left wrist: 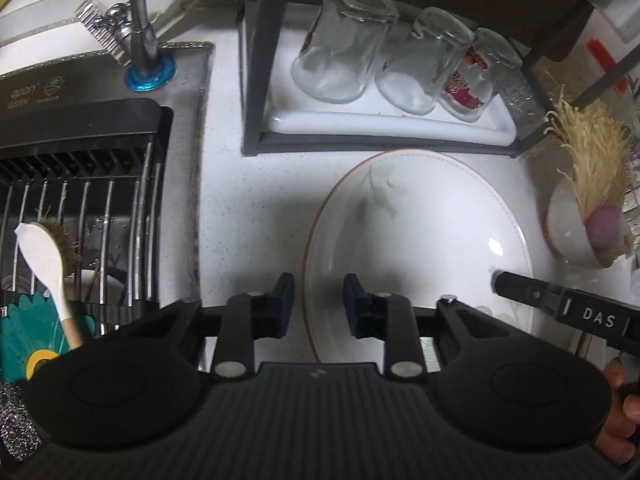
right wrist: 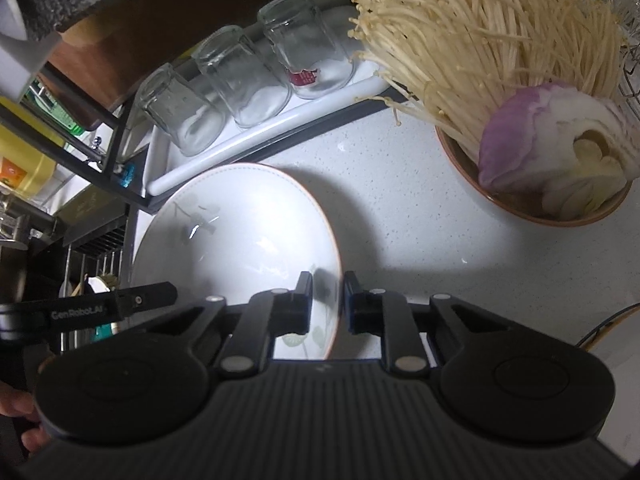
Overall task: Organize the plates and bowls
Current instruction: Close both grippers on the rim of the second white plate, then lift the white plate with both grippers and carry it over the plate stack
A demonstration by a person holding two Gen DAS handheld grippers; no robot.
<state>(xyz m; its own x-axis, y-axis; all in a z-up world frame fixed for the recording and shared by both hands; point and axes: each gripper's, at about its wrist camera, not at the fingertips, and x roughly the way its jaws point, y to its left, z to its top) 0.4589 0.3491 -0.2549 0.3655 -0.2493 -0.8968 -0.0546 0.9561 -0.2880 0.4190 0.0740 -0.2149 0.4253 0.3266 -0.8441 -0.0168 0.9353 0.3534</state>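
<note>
Here we are at the grasping step: the white plate [left wrist: 416,248] lies flat on the table [left wrist: 256,216], before the black rack [left wrist: 256,60] with three upturned glasses [left wrist: 344,40]. Our left claw [left wrist: 319,304] straddles its left rim and our right claw [right wrist: 328,300] its right rim, both clenched on the rim. Next, we judge, comes a level lift. The bowl of enoki mushrooms [right wrist: 520,204] stands near on the right; the sink [left wrist: 80,208] on the left.
</note>
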